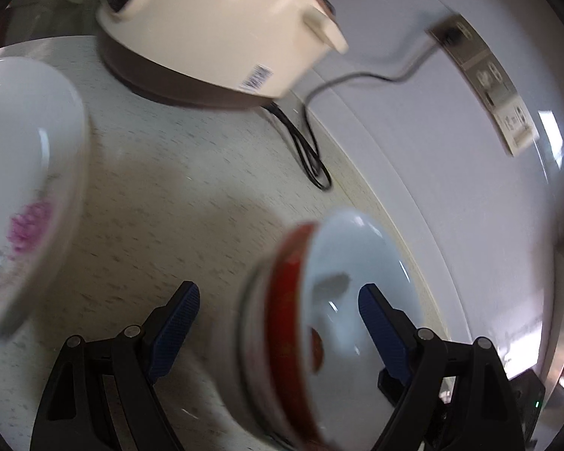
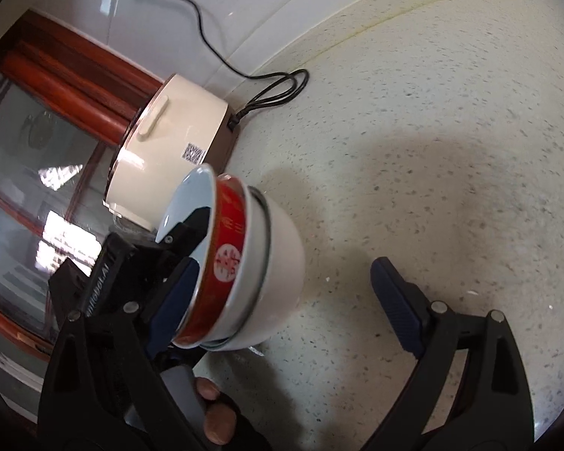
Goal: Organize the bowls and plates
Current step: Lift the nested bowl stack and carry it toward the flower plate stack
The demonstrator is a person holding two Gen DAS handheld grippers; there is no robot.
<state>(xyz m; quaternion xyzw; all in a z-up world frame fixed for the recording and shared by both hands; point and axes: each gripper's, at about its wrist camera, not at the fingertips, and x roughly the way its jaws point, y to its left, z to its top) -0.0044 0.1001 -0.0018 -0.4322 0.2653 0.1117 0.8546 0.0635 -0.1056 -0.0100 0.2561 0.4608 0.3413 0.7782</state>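
A stack of bowls stands on the counter: a red-banded bowl (image 1: 285,300) nested in white bowls (image 2: 282,248). My left gripper (image 1: 280,300) is open, its jaws wide apart on either side of the red bowl's rim, one finger (image 1: 383,323) inside the bowl. A white plate with a pink flower (image 1: 22,188) lies at the left. My right gripper (image 2: 282,293) is open and empty, right of the stack; the red bowl (image 2: 222,259) and the left gripper show in its view.
A cream electric cooker (image 1: 222,26) stands at the back of the speckled counter (image 1: 176,188), its black cord (image 1: 312,150) running to a wall socket (image 1: 485,75). A white wall borders the counter. A window with a red frame (image 2: 71,75) is behind the cooker.
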